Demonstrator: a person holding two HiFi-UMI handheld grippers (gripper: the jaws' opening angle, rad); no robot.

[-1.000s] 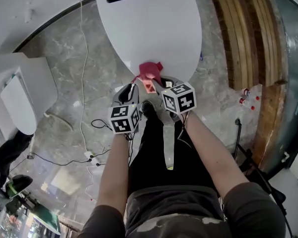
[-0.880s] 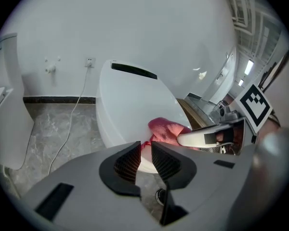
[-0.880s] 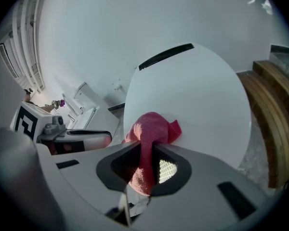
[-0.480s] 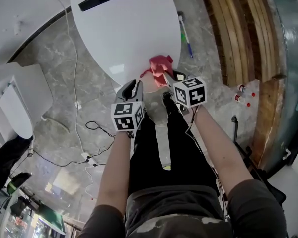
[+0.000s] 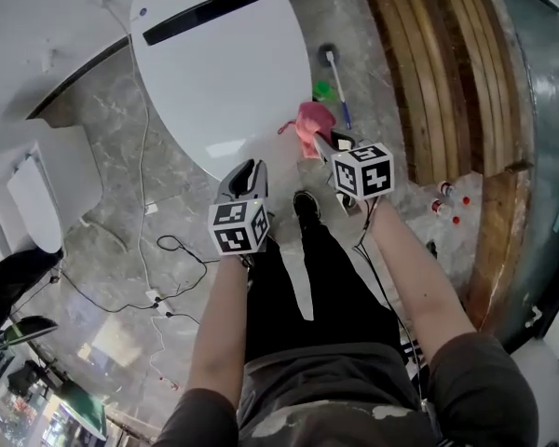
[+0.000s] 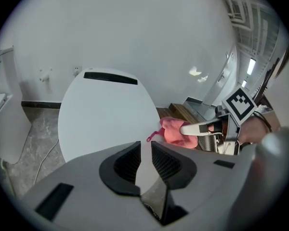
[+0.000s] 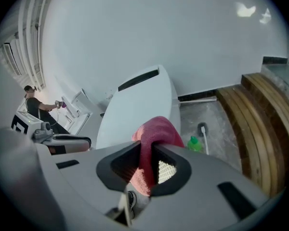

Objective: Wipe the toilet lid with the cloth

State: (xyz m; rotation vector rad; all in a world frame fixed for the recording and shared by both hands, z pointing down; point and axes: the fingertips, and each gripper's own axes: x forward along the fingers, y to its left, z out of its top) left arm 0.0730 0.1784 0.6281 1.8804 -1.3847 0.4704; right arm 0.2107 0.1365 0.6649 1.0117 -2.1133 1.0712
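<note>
The fingers of the right gripper (image 7: 147, 161) pinch the pink cloth (image 7: 155, 130) just beside the toilet lid (image 5: 214, 73) edge; those of the left gripper (image 6: 145, 150) stand slightly apart, holding nothing

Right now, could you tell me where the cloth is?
In the head view, the cloth hangs from the right gripper, just past the right edge of the toilet lid, near the green bottle.

Green bottle (image 5: 323, 90), perhaps a brush (image 5: 328, 54) beside it, wooden steps (image 5: 447, 63), grey marble floor (image 5: 93, 110)
</note>
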